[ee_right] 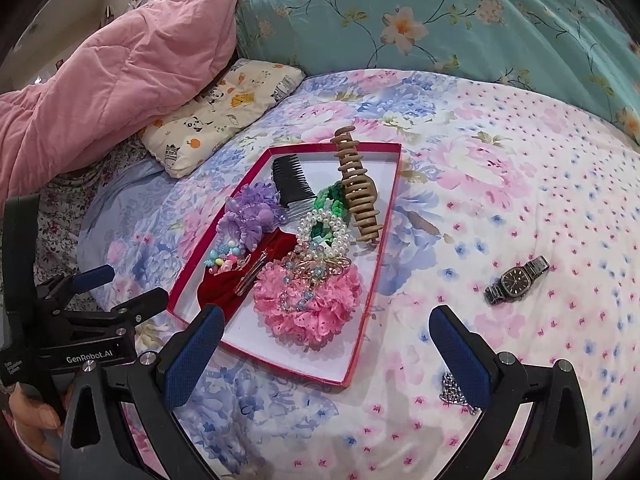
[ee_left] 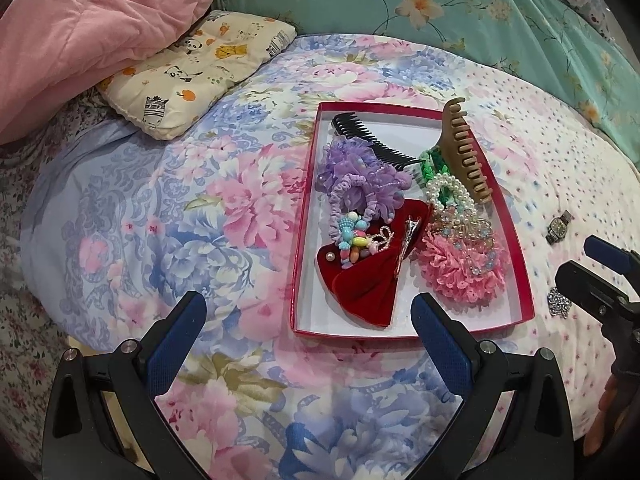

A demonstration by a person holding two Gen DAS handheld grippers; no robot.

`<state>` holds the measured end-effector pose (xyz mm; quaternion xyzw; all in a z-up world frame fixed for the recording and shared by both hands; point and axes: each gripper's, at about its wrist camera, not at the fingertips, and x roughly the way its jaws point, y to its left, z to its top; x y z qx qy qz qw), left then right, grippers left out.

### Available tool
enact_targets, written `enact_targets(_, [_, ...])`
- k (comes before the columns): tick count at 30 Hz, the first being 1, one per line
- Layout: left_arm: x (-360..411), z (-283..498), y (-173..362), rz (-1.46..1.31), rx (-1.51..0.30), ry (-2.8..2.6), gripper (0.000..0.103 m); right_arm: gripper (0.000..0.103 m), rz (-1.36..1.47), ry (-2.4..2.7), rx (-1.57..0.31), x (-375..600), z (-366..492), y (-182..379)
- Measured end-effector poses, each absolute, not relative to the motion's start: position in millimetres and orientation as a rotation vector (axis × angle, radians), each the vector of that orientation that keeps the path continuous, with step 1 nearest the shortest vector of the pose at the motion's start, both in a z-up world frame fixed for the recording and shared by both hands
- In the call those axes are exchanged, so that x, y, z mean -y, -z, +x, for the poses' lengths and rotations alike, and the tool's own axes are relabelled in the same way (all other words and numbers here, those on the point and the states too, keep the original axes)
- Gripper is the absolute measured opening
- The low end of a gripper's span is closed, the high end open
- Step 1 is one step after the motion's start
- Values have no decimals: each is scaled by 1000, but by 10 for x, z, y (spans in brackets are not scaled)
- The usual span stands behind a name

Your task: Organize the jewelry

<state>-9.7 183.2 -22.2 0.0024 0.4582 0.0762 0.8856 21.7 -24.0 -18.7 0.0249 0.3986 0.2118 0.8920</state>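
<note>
A shallow red box lies on the flowered bedspread, holding a black comb, a tan claw clip, purple, pink and red hair pieces and a pearl bracelet. Right of the box lie a dark wristwatch and a silver chain. My left gripper is open near the box's front left corner. My right gripper is open, its right finger just over the chain.
A pink quilt and a small animal-print pillow lie at the back left. A teal flowered pillow runs along the back. A hand holds the left gripper's handle.
</note>
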Motion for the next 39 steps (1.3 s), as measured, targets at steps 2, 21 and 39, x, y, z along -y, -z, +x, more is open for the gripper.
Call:
enact_targets(2, [-1835,-77,232,7,-957,-157,103,103,47,-441,-830,222,235,189])
enact_targets(21, [-1821,-26,246,12,-960,-152,103,103,48,-447,-828,185,297,179])
enact_targets(39, [-1811,5,247,13,-964,-146,103,103,47,-450,-838,160,351,224])
